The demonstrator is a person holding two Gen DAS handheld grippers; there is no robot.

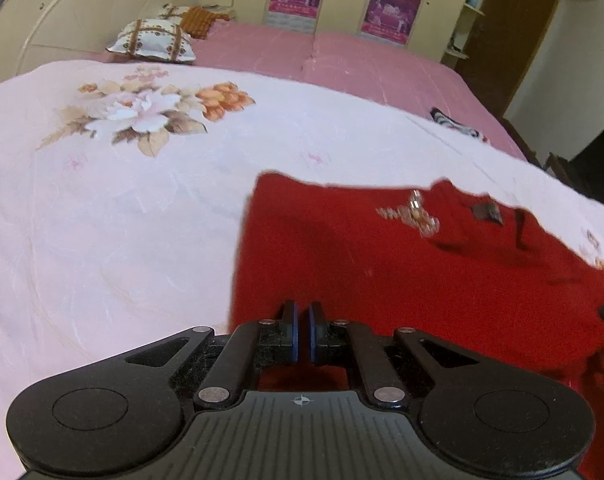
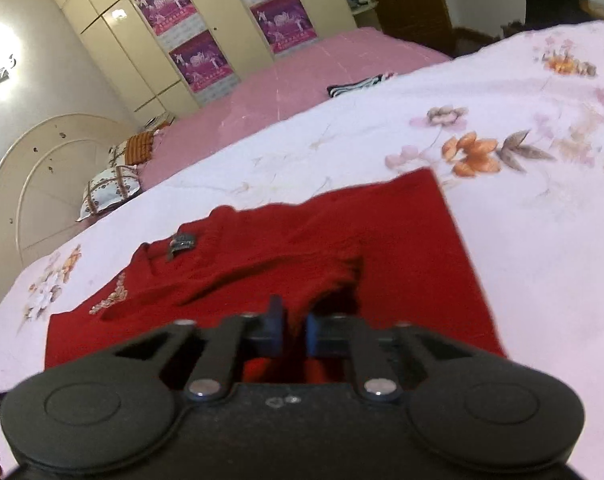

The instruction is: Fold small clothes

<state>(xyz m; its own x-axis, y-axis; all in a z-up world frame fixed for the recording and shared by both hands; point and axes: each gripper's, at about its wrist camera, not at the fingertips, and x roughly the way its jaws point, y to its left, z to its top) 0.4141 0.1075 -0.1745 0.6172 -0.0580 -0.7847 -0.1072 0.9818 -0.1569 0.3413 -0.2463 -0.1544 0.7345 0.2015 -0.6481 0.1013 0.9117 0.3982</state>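
The red sweater (image 2: 402, 248) is lying flat on the floral quilt (image 1: 121, 220), looking soft, limp and light, best pinched at edges; the right gripper (image 2: 293, 330) is clamping a bunched fold of it, the left gripper (image 1: 303, 330) is hovering over it, pressed together, seemingly empty.

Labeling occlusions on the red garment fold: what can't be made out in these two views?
- Left wrist: near hem of red garment hidden under the left claw; whether cloth sits between its pads is unclear.
- Left wrist: gold emblem blurred.
- Right wrist: cloth pinched by right claw, grip point shadowed.
- Right wrist: striped item too small.
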